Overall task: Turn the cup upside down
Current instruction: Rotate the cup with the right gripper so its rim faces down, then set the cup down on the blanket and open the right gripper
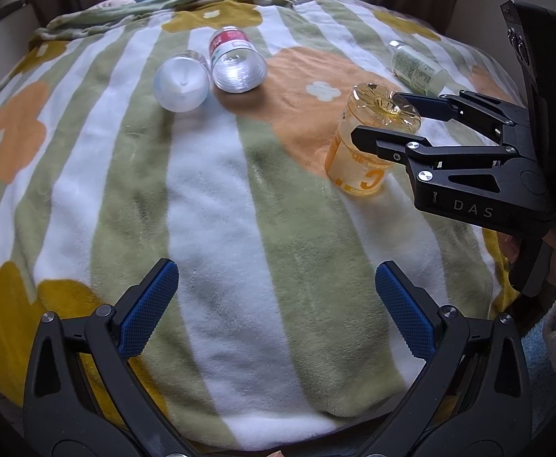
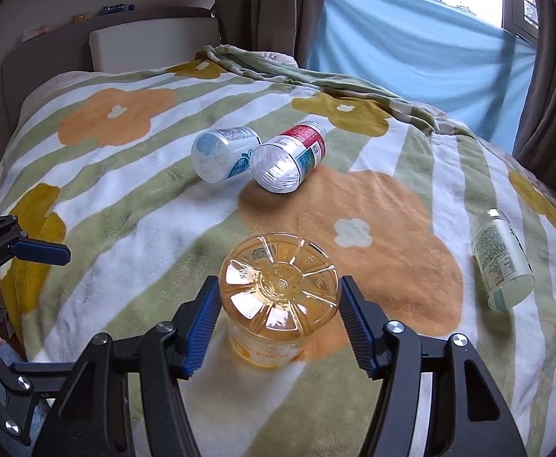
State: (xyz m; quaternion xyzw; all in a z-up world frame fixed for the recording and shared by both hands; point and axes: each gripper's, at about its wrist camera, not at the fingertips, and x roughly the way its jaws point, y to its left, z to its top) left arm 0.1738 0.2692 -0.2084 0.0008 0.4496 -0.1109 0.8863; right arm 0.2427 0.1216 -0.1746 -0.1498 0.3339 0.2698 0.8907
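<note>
Orange cup point(image 2: 278, 297) stands base-up, mouth down on the bed blanket point(image 2: 125, 205), approx. centre-near in the right wrist view. Label print reads inverted in the left wrist view, consistent w/ flipped state.

Right tongs point(image 2: 278, 320): pads flank the cup's upper wall, one each side. Contact vs. a slight gap can't be told from either view.

Left tongs point(image 1: 278, 308): spread wide, holding nothing, well apart from the cup.

Other items: clear cup point(image 1: 180, 83), red-label cup point(image 1: 237, 64), pale green-label cup point(image 1: 417, 66), all lying on their sides, not involved.

Judgement: flip appears done; step in hand is release/placement. Next move calls for widening the right tongs evenly, then backing straight off w/o dragging, as the soft blanket gives poor footing & the cup could tip.
</note>
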